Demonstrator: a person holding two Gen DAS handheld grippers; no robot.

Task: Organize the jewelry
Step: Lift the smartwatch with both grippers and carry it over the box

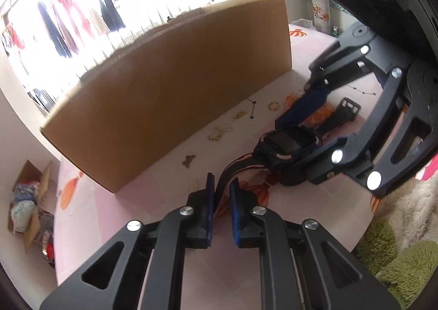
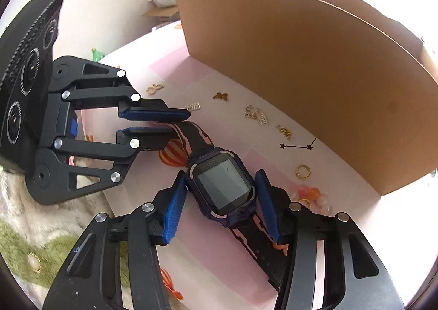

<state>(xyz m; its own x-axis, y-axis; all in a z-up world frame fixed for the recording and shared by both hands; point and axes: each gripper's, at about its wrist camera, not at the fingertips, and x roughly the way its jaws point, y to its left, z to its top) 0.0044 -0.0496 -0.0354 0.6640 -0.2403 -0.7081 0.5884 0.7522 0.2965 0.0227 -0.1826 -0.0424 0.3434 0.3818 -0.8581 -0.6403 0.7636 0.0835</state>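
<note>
A dark blue smartwatch (image 2: 223, 186) with a black and pink strap lies on the pink table. My right gripper (image 2: 221, 186) straddles the watch body, its blue pads (image 2: 173, 208) touching the case on both sides. My left gripper (image 1: 221, 191) is shut on the strap end (image 1: 223, 181); it also shows in the right wrist view (image 2: 175, 122). The watch (image 1: 284, 143) and right gripper (image 1: 298, 129) show in the left wrist view. Small gold pieces lie by the box: a butterfly (image 2: 220, 96), a ring (image 2: 302, 172), a chain (image 2: 284, 131), a black star chain (image 2: 297, 146).
A large cardboard box (image 2: 314, 69) stands along the far side of the pink table (image 2: 169, 74). Orange and clear beads (image 2: 312, 193) lie near the ring. A black buckle piece (image 1: 349, 108) lies beyond the right gripper. A green and beige fluffy rug (image 1: 402, 249) lies beside the table.
</note>
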